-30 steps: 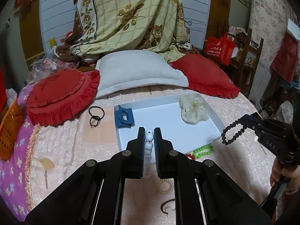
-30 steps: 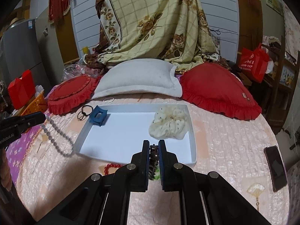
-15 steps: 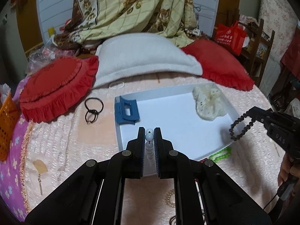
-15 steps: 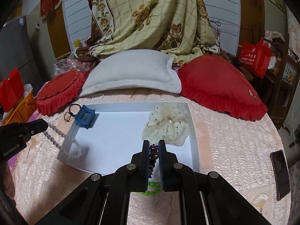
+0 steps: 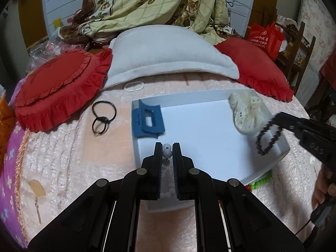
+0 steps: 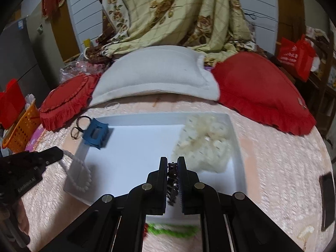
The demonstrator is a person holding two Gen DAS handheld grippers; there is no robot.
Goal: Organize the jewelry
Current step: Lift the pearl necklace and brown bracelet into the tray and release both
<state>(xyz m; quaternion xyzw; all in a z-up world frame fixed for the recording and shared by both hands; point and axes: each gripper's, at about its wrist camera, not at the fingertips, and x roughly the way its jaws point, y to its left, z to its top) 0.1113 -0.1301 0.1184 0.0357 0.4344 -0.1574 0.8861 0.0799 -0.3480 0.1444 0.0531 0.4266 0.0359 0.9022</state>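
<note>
While over white tray (image 5: 210, 93) rim, left tongs (image 5: 167, 147) clamp pearl bracelet (image 5: 167, 150), right tongs (image 6: 172, 161) dark beads (image 6: 172, 171) (middle bare).

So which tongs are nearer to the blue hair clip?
Left. The left tongs hover just in front of the blue hair clip; the right tongs are across the tray, beside the scrunchie.

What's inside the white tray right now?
In the white tray: blue hair claw clip on its left rim, cream scrunchie far right. The claws' fingers hide the near floor.
</note>
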